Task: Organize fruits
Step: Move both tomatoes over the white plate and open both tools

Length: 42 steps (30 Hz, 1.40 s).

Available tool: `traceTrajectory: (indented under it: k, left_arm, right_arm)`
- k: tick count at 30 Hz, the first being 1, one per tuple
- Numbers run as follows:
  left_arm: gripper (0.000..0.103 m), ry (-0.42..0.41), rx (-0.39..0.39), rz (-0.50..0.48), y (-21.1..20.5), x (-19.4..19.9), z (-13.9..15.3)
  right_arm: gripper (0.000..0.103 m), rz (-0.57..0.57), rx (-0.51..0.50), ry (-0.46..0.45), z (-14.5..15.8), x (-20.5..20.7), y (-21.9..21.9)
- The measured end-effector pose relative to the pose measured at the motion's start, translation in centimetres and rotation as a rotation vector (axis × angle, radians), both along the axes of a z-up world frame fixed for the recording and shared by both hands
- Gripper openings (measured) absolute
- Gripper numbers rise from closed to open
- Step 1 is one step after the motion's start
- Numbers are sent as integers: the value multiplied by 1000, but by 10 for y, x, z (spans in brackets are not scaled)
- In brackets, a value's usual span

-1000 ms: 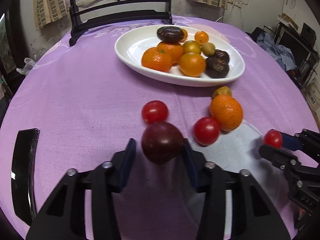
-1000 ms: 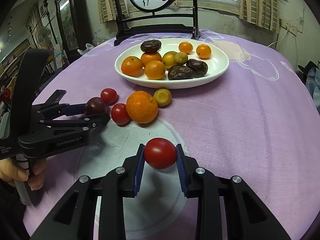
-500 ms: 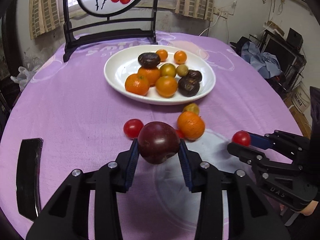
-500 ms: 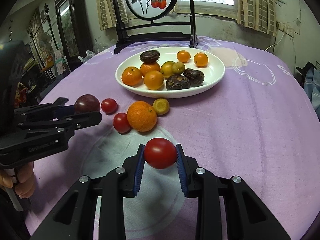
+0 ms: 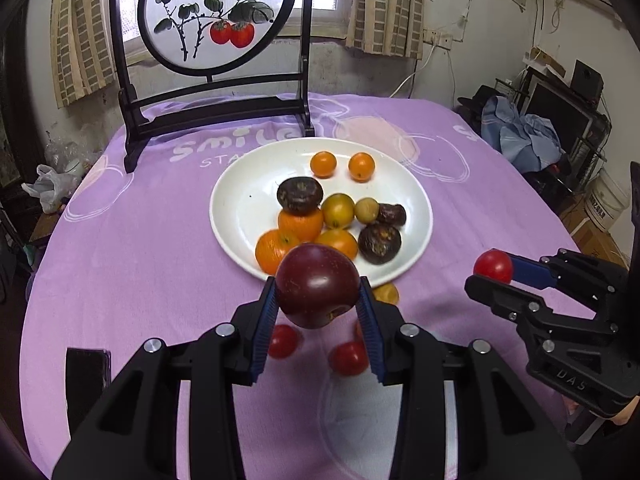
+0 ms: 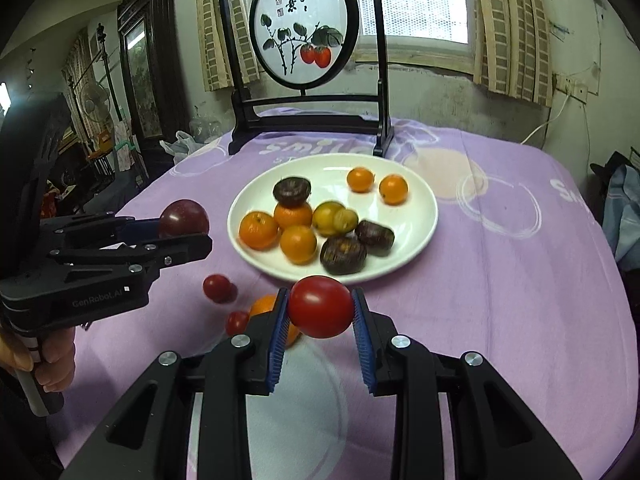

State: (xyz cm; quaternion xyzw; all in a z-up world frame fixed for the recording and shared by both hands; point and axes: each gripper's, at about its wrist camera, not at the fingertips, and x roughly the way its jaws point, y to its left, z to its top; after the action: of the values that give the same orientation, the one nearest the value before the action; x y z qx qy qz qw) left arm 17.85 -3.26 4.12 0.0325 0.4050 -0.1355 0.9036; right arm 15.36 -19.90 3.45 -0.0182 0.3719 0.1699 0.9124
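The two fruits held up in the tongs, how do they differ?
The left tongs hold a dark purple plum; the right tongs hold a bright red tomato. The plum looks bigger and shows a dimple underneath; the tomato is smooth and oval. Both are shiny, clamped between blue pads, and raised above the tablecloth near the white plate.

Daylight from the window (image 6: 416,8) lights both fisheye views evenly, edges bend and darken, and the loose tomatoes (image 5: 348,358) below look motion-blurred.

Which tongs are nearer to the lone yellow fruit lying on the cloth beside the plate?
Left. The left tongs hang right beside the yellow fruit, gripping a dark plum; the right tongs, gripping a red tomato, hang farther to its right.
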Motion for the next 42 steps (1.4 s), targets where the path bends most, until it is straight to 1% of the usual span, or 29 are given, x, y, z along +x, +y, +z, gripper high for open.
traceTrajectory:
  k: [5, 12, 15, 19, 20, 21, 22, 23, 24, 25, 26, 29, 32, 36, 39, 42]
  left_arm:
    - [39, 27, 4, 29, 1, 35, -8]
    - [39, 98, -46, 118, 16, 90, -27]
    - [39, 104, -42, 156, 22, 108, -29]
    - [39, 120, -24, 171, 20, 129, -36]
    - [39, 123, -17, 172, 19, 133, -39]
    - [40, 133, -10, 172, 18, 136, -42]
    - [41, 144, -3, 176, 17, 139, -45]
    - [46, 143, 5, 182, 16, 140, -46]
    - [57, 137, 11, 189, 16, 139, -45]
    - [62, 129, 8, 192, 17, 138, -43]
    - [65, 121, 0, 188, 17, 136, -41]
    - [66, 98, 11, 180, 16, 126, -33]
    - [71, 83, 21, 180, 16, 112, -27]
    - [77, 72, 5, 170, 16, 86, -22]
    - [83, 65, 3, 173, 16, 63, -23]
    - [84, 75, -24, 176, 20, 41, -29]
  right_arm:
    - [31, 1, -12, 4, -3, 34, 6]
    - [31, -31, -17, 22, -17, 95, 12]
    - [32, -56, -11, 42, -25, 117, 11]
    - [32, -87, -4, 67, -37, 137, 8]
    - [33, -95, 9, 77, -41, 142, 6]
    - [40, -99, 21, 79, -42, 145, 5]
    - [44, -105, 23, 80, -43, 146, 5]
    - [50, -113, 25, 76, -43, 146, 4]
    - [51, -117, 30, 71, -42, 145, 3]
    - [51, -114, 30, 67, -41, 143, 2]
    - [51, -113, 26, 66, -40, 141, 2]
    - [51, -112, 21, 54, -35, 131, -2]
    - [53, -107, 26, 53, -31, 118, -4]
    - [53, -92, 17, 57, -29, 98, -5]
    - [53, -80, 17, 63, -28, 79, -5]
    - [53, -63, 4, 66, -29, 60, -4]
